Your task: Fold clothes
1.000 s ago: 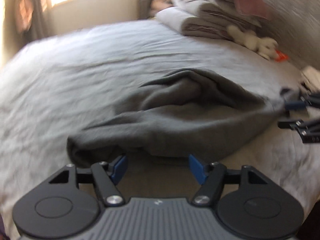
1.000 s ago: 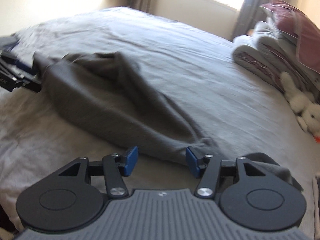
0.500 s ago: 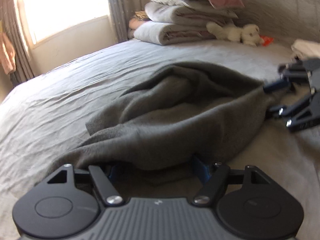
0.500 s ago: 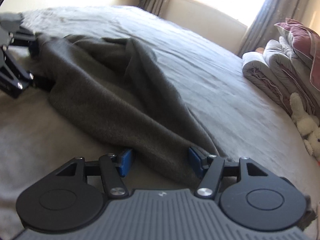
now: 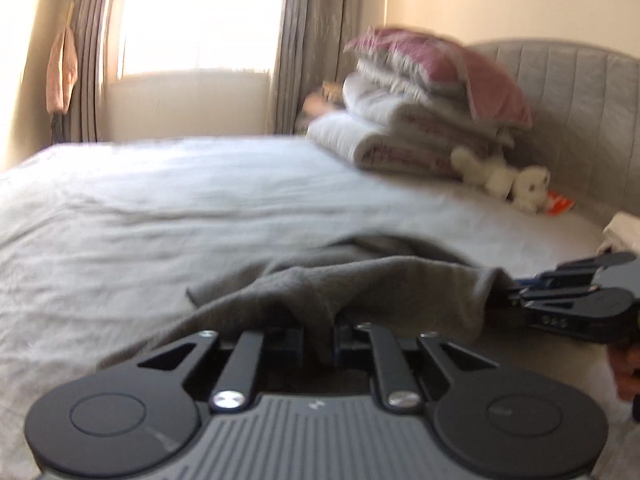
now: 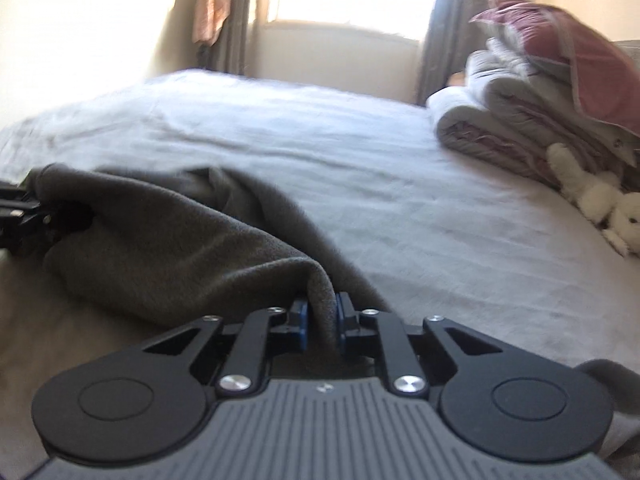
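Note:
A dark grey garment (image 5: pixel 360 288) lies bunched on the bed, stretched between both grippers; it also shows in the right wrist view (image 6: pixel 180 248). My left gripper (image 5: pixel 320 340) is shut on one edge of the garment, the cloth pinched between its blue pads. My right gripper (image 6: pixel 320 320) is shut on the other edge, a fold of cloth standing between its pads. The right gripper shows at the right of the left wrist view (image 5: pixel 576 304). The left gripper shows at the far left of the right wrist view (image 6: pixel 20 216).
The light grey bed sheet (image 5: pixel 160 208) spreads out ahead. Stacked folded bedding with a pink pillow (image 5: pixel 424 108) and a white plush toy (image 5: pixel 508 184) sit by the headboard (image 5: pixel 580 92). A window with curtains (image 5: pixel 192 20) is behind the bed.
Both grippers have closed on the garment's near edges. Both views have tilted up and the cloth now hangs taut between the two grippers.

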The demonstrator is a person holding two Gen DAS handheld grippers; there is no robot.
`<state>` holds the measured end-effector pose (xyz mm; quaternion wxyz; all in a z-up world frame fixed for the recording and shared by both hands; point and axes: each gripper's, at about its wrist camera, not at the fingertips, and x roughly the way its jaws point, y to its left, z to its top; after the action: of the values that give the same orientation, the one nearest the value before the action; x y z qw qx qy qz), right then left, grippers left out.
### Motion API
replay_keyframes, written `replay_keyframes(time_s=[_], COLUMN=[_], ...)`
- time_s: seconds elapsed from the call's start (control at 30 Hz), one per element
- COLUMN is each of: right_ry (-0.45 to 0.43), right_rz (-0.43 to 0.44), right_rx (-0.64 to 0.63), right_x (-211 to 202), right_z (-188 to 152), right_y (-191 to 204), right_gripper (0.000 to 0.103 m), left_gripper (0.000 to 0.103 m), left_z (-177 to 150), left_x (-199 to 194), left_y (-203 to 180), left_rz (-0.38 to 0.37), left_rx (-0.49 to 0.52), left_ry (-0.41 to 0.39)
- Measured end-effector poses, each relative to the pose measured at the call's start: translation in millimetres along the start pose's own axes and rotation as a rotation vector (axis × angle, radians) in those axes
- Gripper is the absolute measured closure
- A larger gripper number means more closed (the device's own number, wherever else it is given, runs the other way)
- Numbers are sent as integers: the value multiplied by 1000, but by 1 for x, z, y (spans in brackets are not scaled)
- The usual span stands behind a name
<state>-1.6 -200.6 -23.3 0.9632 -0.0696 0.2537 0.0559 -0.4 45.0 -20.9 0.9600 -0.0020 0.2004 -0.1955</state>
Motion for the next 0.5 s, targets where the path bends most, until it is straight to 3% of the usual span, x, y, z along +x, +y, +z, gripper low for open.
replay_keyframes(time_s=[0.23,0.5], right_ry=[-149,-296], right_rz=[-61,-76], right_rx=[85,74], right_x=[-44,-112], right_z=[19,40], right_y=[-10,-10], right_gripper=[90,91], left_gripper=[93,93], left_z=[27,60], left_x=[-40,-97], left_y=[-20,-37], left_rz=[-50,-88], left_rx=[-16,-49], left_ry=[-166,-316])
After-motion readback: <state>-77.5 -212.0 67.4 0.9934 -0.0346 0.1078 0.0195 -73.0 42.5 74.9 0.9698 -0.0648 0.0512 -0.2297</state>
